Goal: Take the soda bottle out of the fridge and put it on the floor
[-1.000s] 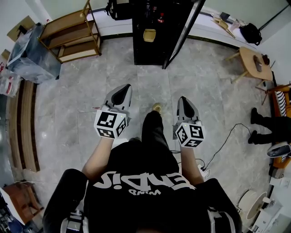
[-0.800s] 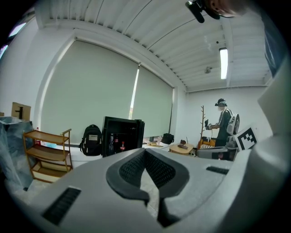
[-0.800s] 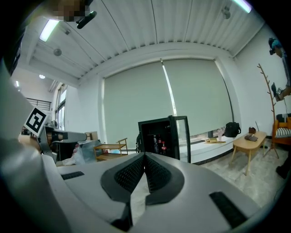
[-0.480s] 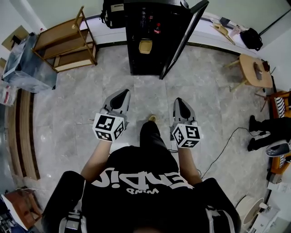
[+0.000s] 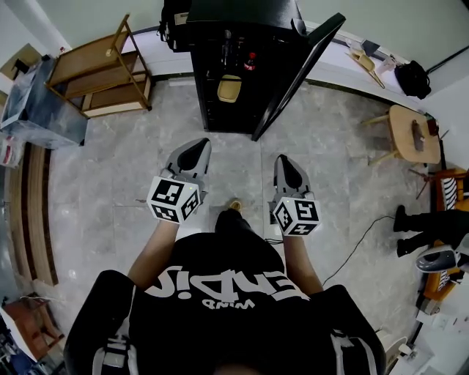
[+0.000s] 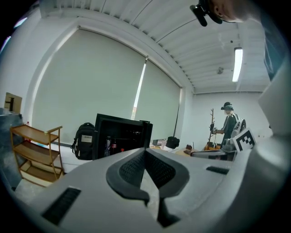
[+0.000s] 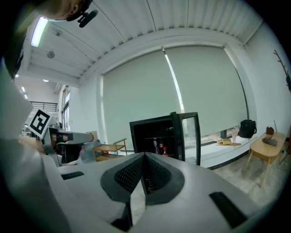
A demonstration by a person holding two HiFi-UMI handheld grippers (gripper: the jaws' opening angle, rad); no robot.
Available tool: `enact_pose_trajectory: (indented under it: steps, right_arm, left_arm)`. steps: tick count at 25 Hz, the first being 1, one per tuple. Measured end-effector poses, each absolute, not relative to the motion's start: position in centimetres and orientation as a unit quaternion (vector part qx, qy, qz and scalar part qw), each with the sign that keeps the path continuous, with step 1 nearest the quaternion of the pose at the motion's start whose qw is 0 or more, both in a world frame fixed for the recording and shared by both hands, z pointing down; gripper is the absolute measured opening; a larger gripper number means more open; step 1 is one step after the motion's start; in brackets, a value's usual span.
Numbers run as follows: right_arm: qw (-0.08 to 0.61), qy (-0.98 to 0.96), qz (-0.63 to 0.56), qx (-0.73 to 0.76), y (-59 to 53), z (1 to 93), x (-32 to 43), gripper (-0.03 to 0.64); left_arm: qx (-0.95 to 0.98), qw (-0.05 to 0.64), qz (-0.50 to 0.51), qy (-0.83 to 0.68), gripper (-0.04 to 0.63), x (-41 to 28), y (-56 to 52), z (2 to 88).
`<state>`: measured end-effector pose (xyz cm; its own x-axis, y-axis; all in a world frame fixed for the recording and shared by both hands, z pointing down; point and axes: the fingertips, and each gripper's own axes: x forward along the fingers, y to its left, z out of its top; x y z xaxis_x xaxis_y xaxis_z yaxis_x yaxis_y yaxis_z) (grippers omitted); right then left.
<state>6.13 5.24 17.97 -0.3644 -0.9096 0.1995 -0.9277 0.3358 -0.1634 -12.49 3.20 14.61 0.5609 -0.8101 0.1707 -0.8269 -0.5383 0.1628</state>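
Observation:
The black fridge (image 5: pixel 220 51) stands at the far side of the floor with its glass door (image 5: pixel 297 73) swung open to the right. Inside, a soda bottle (image 5: pixel 250 60) with a red cap stands on a shelf among other bottles; it also shows in the right gripper view as the soda bottle (image 7: pixel 164 150). My left gripper (image 5: pixel 197 144) and right gripper (image 5: pixel 283 160) are held side by side over the floor, pointing at the fridge and well short of it. Both are shut and empty, as seen at the left gripper (image 6: pixel 145 150) and right gripper (image 7: pixel 144 156).
A wooden shelf rack (image 5: pixel 102 66) stands left of the fridge, with a covered box (image 5: pixel 40 102) beside it. A backpack (image 5: pixel 172 22) leans next to the fridge. A round wooden table (image 5: pixel 414 132), a seated person's legs (image 5: pixel 421 227) and a floor cable (image 5: pixel 359 242) are at the right.
The person has walked toward the fridge, carrying both grippers forward. The fridge now sits nearer and larger in the head view. Both pairs of jaws stayed shut.

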Motion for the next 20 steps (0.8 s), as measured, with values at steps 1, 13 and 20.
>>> enact_pose_trajectory:
  steps: [1,13,20]
  right_arm:
    - [0.036,-0.818,0.123,0.560,4.1,17.9,6.6,0.023]
    - [0.043,-0.838,0.131,0.527,-6.3,18.7,8.8,0.023]
    - [0.038,-0.832,0.123,0.539,-9.8,17.8,9.1,0.023]
  left_arm:
    - [0.875,0.111,0.037,-0.470,0.006,-11.9,2.1,14.5]
    - [0.859,0.118,0.028,-0.498,0.006,-8.8,-7.3,14.1]
    - [0.868,0.105,0.035,-0.484,0.006,-8.1,-11.3,13.8]
